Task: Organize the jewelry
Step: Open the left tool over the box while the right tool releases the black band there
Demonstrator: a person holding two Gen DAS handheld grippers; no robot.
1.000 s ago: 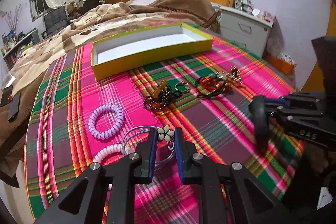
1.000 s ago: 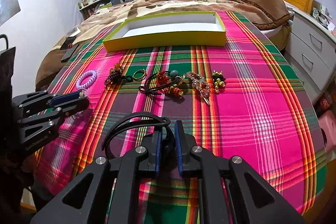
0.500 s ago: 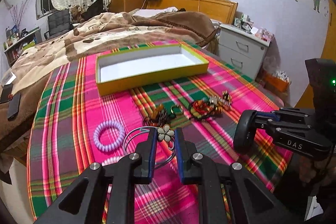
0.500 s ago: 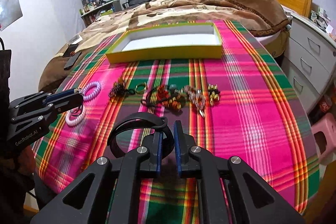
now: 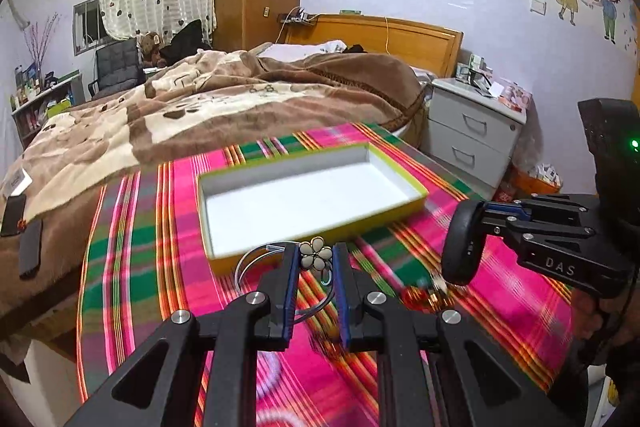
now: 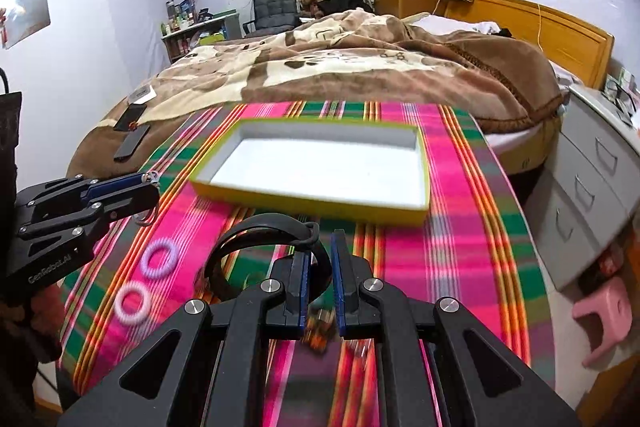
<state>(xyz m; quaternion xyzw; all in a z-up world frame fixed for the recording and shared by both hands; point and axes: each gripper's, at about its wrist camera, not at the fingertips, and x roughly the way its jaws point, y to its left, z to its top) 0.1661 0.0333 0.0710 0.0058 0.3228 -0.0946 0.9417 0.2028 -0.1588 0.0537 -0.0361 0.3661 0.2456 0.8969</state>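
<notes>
Left wrist view: left gripper clamped on a thin silver wire headband with a cream flower ornament sitting between the blue pads, held up above the pink, green and orange plaid cloth, just in front of the near edge of a shallow yellow-green box with a white inside. Off to the right, right gripper seen from the side, pinching a broad black headband, also lifted off the cloth. Below it, a blurred cluster of red and gold beaded pieces lying on the plaid. Right wrist view: right gripper closed on the black headband, the arc curving up and to the left of the fingers, near the box's front wall. Left gripper at the left edge, its fingers shut, with the thin wire band hanging from the tip; flower barely distinguishable here. Two spiral hair ties on the cloth to the left, a lilac one and a pale pink one, near each other but apart. Beyond the box, a brown patterned blanket over the bed. Grey drawer unit at right. Much of the cloth smeared by motion blur, so small pieces under the right fingers impossible to identify.
</notes>
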